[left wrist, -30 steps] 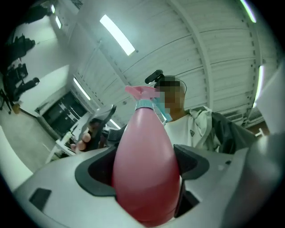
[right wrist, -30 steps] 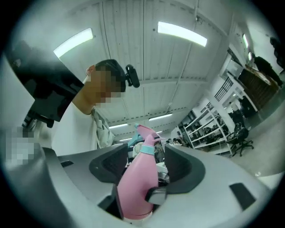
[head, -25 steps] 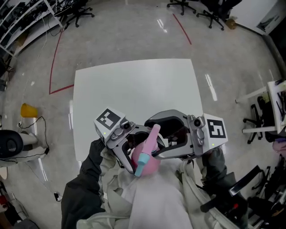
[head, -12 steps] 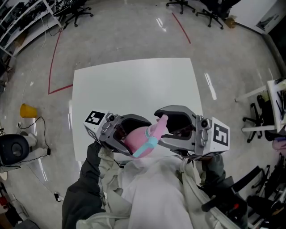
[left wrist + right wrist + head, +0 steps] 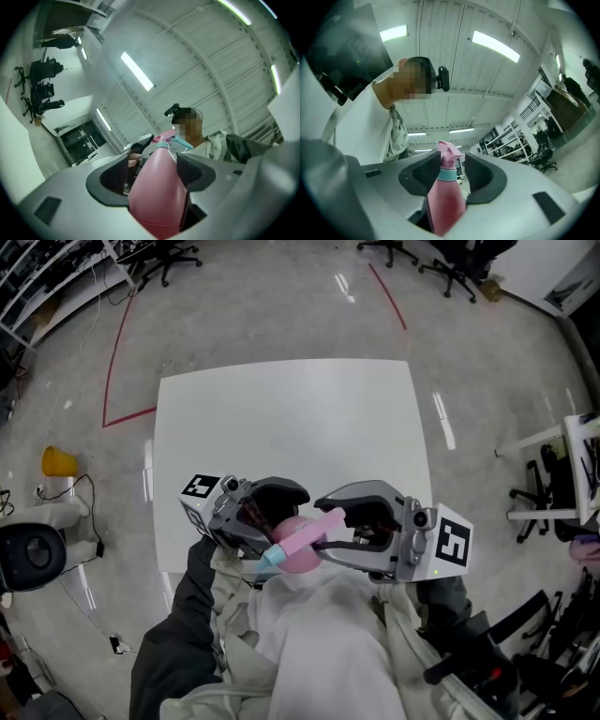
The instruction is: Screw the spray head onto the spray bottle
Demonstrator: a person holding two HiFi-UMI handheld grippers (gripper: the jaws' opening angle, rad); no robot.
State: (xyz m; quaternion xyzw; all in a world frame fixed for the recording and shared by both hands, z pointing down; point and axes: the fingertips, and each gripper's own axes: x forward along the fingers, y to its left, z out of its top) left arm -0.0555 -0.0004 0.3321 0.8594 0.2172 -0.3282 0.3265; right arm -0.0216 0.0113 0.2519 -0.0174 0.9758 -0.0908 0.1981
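A pink spray bottle [image 5: 305,561] with a pink spray head [image 5: 286,547] on a light blue collar is held in the air over the person's lap, near the white table's [image 5: 281,418] front edge. My left gripper [image 5: 279,524] is closing on the bottle's body [image 5: 157,197], which fills the space between its pads. My right gripper [image 5: 330,531] faces it from the right, its jaws closing around the spray head [image 5: 449,153] with narrow gaps on both sides. In both gripper views the head end points away, toward the person.
The table's top carries nothing in the head view. Grey floor with red tape lines surrounds it. Office chairs stand at the far edge, shelving at the far left, a white frame at the right, a yellow object at the left.
The bottle has tipped so its light blue end now points lower left. Both grippers' jaws stand narrower, and the right gripper has moved in toward the left one.
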